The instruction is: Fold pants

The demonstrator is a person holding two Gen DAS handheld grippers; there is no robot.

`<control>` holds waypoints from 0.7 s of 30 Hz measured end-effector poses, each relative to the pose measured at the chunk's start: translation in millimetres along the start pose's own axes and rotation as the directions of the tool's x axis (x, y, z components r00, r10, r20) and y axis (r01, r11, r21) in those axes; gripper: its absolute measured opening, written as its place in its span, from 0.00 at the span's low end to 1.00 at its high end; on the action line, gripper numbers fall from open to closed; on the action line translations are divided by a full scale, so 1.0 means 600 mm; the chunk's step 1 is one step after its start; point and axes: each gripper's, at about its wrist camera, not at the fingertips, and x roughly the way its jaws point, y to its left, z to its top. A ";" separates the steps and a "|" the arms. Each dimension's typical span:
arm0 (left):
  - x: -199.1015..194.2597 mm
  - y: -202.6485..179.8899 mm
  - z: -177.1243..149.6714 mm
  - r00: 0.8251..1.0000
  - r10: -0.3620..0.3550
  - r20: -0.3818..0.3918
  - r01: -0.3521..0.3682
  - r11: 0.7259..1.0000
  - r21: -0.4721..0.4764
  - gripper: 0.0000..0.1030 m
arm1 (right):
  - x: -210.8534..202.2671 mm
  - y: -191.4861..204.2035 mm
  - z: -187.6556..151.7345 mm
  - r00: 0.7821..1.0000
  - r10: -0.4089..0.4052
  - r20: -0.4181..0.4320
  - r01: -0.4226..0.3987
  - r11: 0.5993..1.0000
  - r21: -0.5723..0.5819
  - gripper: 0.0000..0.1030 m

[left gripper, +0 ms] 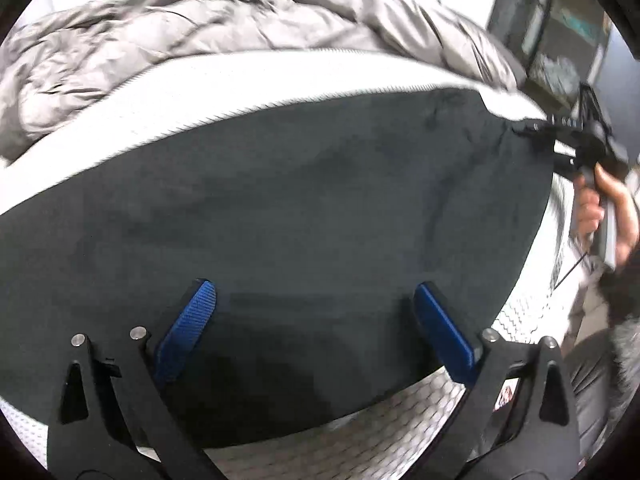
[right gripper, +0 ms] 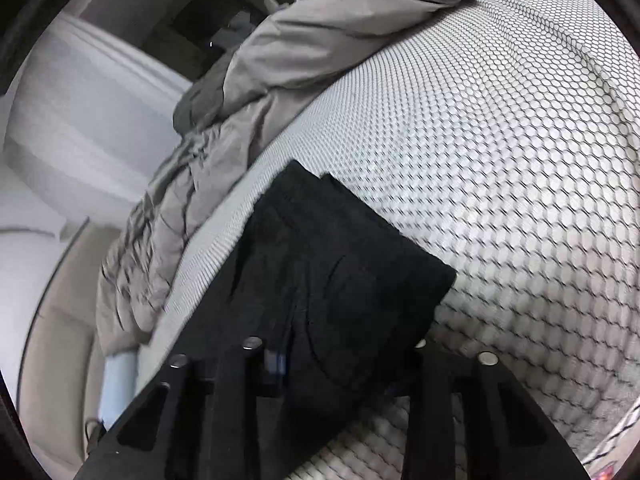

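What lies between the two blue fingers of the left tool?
Only the dark pants, flat on the patterned mattress, show between the fingers in the left wrist view.

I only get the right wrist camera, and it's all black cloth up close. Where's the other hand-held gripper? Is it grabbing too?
Observer: No. The left hand-held gripper is open, with its blue pads wide apart over the dark pants.
Operator: Are the pants all crumpled over there?
Observer: No. From the left wrist they lie spread out smooth on the honeycomb mattress.
Operator: Where on them is my gripper?
Observer: The right hand-held gripper pinches their far right corner, with a hand on its handle.
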 end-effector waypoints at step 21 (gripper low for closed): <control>-0.088 0.227 -0.018 0.993 -0.056 0.105 0.089 0.934 -0.345 0.90 | 0.050 0.433 -0.291 0.872 0.132 -0.472 -0.461 0.547 -0.699 0.70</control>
